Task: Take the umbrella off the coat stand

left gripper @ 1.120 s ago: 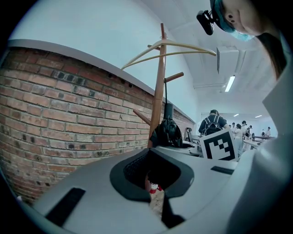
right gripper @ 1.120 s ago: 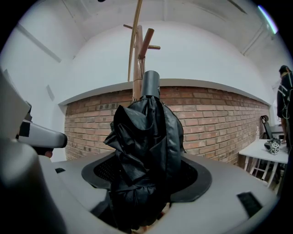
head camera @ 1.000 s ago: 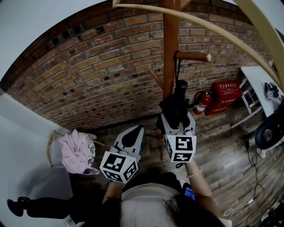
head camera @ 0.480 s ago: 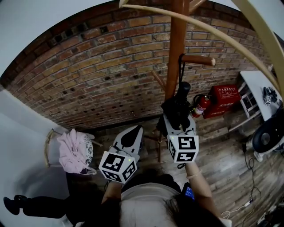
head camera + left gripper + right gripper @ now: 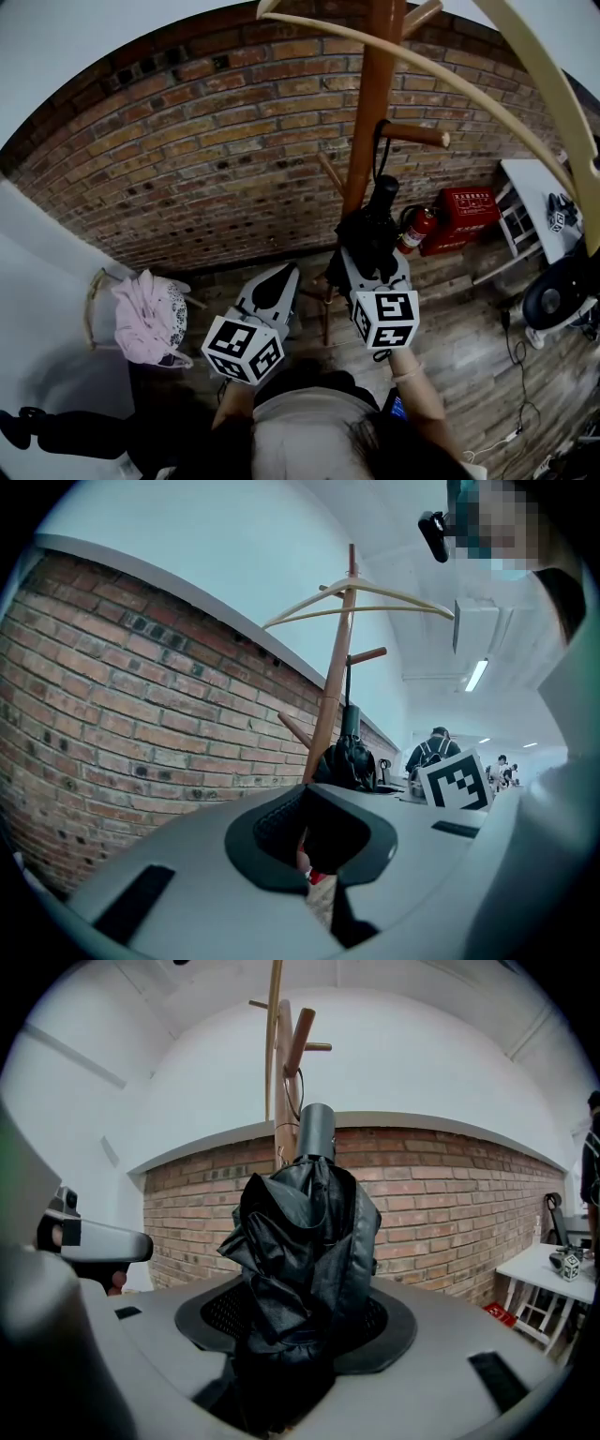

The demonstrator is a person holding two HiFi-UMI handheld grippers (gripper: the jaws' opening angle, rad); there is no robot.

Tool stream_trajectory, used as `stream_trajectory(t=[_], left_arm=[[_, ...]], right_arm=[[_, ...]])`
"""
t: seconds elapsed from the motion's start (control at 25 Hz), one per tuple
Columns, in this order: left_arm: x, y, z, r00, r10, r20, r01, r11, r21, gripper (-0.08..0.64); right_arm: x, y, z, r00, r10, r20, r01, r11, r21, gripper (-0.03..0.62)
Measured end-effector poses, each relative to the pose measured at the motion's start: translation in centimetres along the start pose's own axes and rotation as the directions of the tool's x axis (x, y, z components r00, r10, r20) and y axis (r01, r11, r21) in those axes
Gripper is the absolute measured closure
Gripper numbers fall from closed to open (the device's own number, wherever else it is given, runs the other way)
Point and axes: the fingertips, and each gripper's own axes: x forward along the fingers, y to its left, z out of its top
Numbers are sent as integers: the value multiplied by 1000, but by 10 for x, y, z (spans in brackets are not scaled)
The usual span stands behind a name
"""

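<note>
Right gripper view: right gripper (image 5: 281, 1372), jaws just closed in, pinches the umbrella (image 5: 305, 1241) hanging on the stand (image 5: 284, 1044); left gripper (image 5: 317, 874), jaws together.

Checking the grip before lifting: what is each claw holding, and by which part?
The right claw, its jaws just closing, grips the folded black umbrella by its bunched canopy; the left claw holds nothing.

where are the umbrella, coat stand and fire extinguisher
umbrella (image 5: 305, 1241), right gripper view, folded black canopy
coat stand (image 5: 375, 103), head view, wooden pole
fire extinguisher (image 5: 414, 230), head view, red body
</note>
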Motion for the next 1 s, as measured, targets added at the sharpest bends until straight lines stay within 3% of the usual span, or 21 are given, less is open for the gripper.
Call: stream_trajectory(t=[1.0], left_arm=[[-2, -41, -4, 1000, -7, 23, 8, 999, -37, 551]], right_arm=[[-55, -14, 52, 995, 21, 102, -18, 999, -31, 316]])
